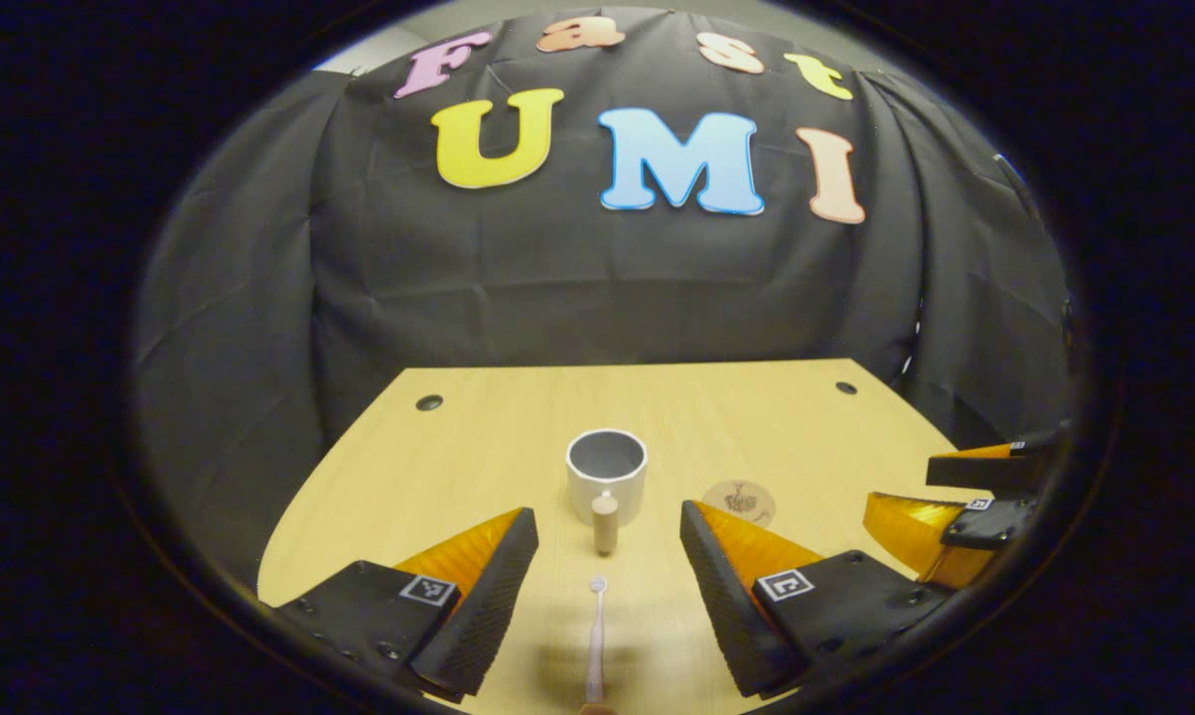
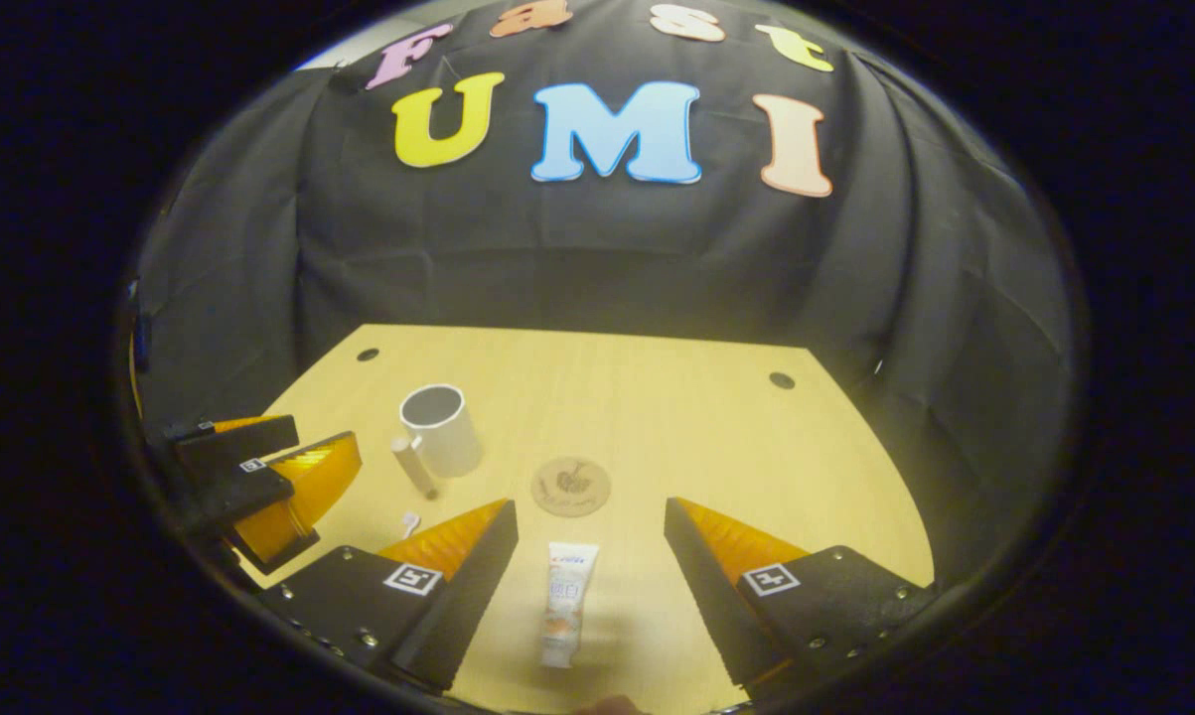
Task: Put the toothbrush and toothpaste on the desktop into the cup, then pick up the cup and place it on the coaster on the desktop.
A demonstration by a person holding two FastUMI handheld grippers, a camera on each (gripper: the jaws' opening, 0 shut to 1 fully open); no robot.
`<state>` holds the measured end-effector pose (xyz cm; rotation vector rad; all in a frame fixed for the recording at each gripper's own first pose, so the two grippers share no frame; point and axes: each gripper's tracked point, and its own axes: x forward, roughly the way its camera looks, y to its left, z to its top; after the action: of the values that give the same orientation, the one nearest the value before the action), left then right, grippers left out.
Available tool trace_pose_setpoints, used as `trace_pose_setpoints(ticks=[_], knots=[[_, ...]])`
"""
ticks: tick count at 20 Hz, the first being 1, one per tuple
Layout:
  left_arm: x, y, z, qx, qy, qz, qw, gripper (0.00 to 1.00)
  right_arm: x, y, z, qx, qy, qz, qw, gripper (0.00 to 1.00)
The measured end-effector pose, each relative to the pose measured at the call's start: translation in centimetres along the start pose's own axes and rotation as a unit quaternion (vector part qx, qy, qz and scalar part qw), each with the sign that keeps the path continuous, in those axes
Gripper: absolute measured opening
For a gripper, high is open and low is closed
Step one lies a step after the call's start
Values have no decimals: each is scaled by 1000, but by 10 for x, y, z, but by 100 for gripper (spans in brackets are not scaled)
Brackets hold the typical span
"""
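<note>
Toothbrush (image 1: 596,636): lies flat by the tabletop's (image 1: 478,437) near edge, between my left hand-held gripper's (image 1: 607,586) wide-open fingers; I judge it light, thin and stiff, best pinched mid-handle.
Toothpaste (image 2: 566,616): flat at the near edge, between my right hand-held gripper's (image 2: 587,586) spread fingers; probably soft and squashy, so I'd grip the firmer cap end.
Cup (image 1: 607,475): upright mid-tabletop, empty; likely rigid with smooth, slippery walls.
Coaster (image 2: 571,486): flat, just right of the cup.
</note>
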<state>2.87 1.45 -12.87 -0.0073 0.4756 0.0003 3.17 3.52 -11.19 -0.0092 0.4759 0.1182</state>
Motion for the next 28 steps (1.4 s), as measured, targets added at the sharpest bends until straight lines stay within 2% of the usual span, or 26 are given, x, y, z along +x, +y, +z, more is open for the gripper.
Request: trace_pose_setpoints(ticks=[4,7,12,15,16,17,20,21,23,24,25,26,28], knots=[[24,-5,-36,5,89,-16,996,94,21,7,-28,-5,71,14,997,94],[38,-3,-71,-9,167,-20,986,94,32,17,-52,3,132,28,991,94],[49,-11,-126,-41,288,-33,956,94,52,16,-87,1,218,31,975,94],[50,-8,-154,-45,349,-26,936,94,58,18,-107,14,267,33,963,96],[49,-7,-161,-48,368,-25,928,100,61,19,-113,17,279,34,959,96],[49,-6,-165,-51,383,-25,922,96,62,19,-118,18,292,34,956,96],[51,-2,-178,-49,413,-22,909,95,65,19,-129,18,321,36,946,96],[51,-2,-180,-47,419,-21,906,100,67,20,-130,21,327,38,944,96],[51,-1,-185,-42,428,-21,902,100,69,22,-134,25,339,40,939,96],[50,-1,-188,-41,434,-22,900,95,69,23,-136,26,346,41,937,96],[50,-2,-190,-42,438,-25,898,100,69,24,-138,27,353,41,934,96],[48,-3,-194,-43,442,-25,895,89,67,26,-141,28,360,44,932,96],[45,0,-199,-38,449,-19,892,100,67,28,-145,26,365,45,929,95]])
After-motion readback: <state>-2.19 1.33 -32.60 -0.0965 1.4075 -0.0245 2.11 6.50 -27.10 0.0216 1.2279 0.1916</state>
